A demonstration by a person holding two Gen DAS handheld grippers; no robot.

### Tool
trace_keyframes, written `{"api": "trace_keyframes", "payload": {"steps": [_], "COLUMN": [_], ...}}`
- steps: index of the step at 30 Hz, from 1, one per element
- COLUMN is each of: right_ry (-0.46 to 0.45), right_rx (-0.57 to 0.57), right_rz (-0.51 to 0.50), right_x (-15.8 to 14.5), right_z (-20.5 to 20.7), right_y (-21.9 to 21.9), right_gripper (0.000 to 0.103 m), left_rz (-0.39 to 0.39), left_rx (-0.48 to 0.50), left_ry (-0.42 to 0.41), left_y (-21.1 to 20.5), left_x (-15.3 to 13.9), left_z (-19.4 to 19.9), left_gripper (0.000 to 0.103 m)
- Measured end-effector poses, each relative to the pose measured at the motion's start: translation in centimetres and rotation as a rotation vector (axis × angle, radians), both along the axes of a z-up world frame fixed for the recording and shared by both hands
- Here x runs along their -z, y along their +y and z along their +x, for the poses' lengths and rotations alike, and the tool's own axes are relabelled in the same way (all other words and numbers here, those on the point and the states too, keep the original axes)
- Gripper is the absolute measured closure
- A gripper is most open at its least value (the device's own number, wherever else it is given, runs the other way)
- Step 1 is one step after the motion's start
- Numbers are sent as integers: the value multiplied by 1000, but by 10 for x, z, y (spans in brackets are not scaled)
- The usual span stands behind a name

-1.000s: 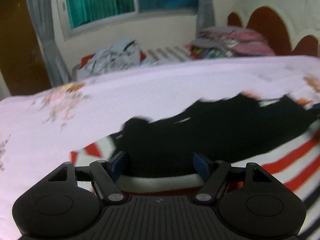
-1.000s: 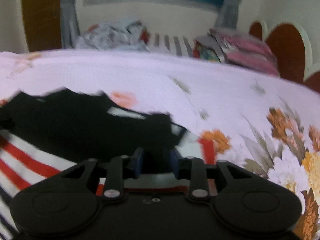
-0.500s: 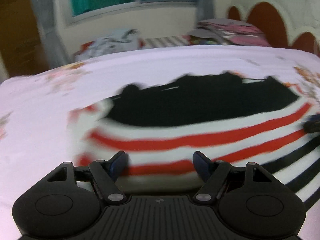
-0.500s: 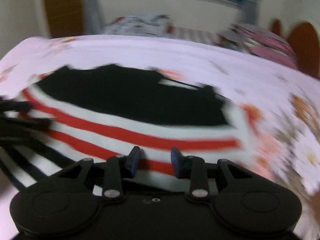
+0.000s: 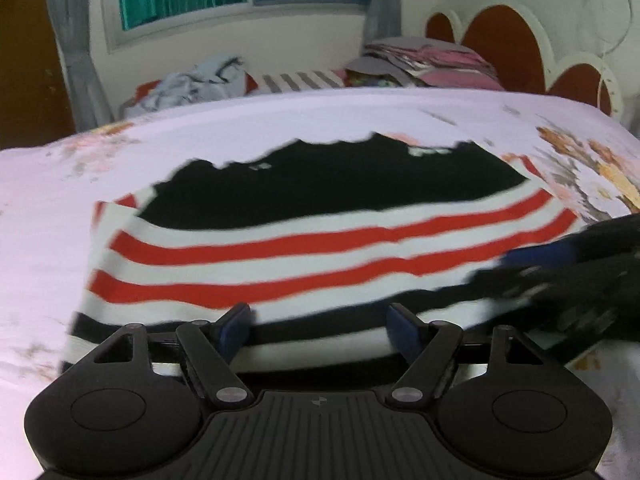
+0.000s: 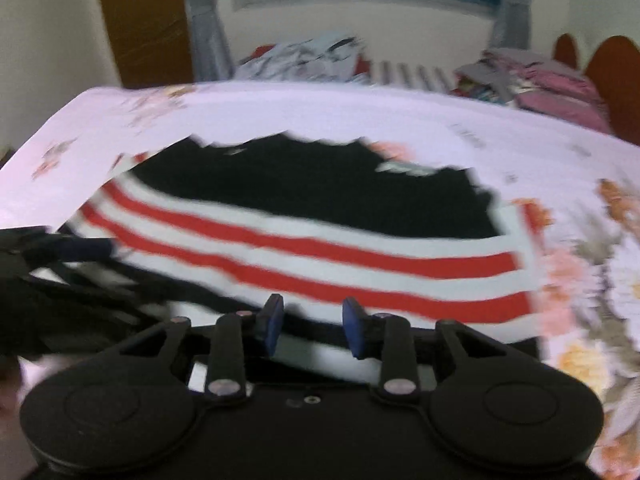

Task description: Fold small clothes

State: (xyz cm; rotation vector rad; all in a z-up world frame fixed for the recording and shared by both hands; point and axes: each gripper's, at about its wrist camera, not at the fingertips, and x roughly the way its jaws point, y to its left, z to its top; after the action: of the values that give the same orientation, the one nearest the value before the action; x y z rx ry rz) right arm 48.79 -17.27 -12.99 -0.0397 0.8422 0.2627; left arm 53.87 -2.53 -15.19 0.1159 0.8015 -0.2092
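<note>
A small striped garment (image 5: 320, 248) lies flat on the floral bedsheet (image 5: 280, 120). Its far part is black, the middle is white with red stripes, and black stripes run along the near hem. My left gripper (image 5: 320, 320) hovers over the near hem, jaws wide open, nothing pinched. My right gripper (image 6: 312, 316) is over the same hem further right, its blue pads apart by a narrower gap and not pressing the garment (image 6: 320, 256). Each gripper shows blurred in the other's view: the right gripper (image 5: 560, 264) and the left gripper (image 6: 60, 252).
A loose heap of clothes (image 5: 192, 84) and a folded pink and grey stack (image 5: 424, 60) lie along the bed's far side. A red and white headboard (image 5: 500, 44) stands at the right. The bed's left corner (image 6: 92, 96) drops off beside a wooden door.
Both grippers have drawn back from the black far part to the near hem, so the whole striped garment now shows. Black cloth sat between both jaws a second ago; now nothing does.
</note>
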Motion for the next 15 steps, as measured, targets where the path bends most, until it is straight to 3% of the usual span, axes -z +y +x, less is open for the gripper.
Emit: {"api": "trace_keyframes", "payload": {"steps": [1, 8, 13, 14, 15], "right_ry": [14, -2, 20, 2, -27], "right_rx": [13, -16, 13, 22, 43], "right_rz": [-9, -78, -66, -100, -144], "right_x": [5, 13, 2, -1, -4], "right_z": [0, -26, -27, -31, -37], "right_y": [4, 6, -17, -23, -31], "right_gripper": [75, 72, 76, 75, 67], "left_rz": [21, 53, 93, 91, 88], "left_rx": [-8, 54, 30, 10, -12], "left_ry": [10, -11, -21, -28, -54], "left_y": [-3, 2, 22, 33, 47], "left_x": [3, 7, 1, -1, -4], "left_z": [-1, -20, -25, -28, -33], "left_gripper": [29, 29, 29, 29, 29]}}
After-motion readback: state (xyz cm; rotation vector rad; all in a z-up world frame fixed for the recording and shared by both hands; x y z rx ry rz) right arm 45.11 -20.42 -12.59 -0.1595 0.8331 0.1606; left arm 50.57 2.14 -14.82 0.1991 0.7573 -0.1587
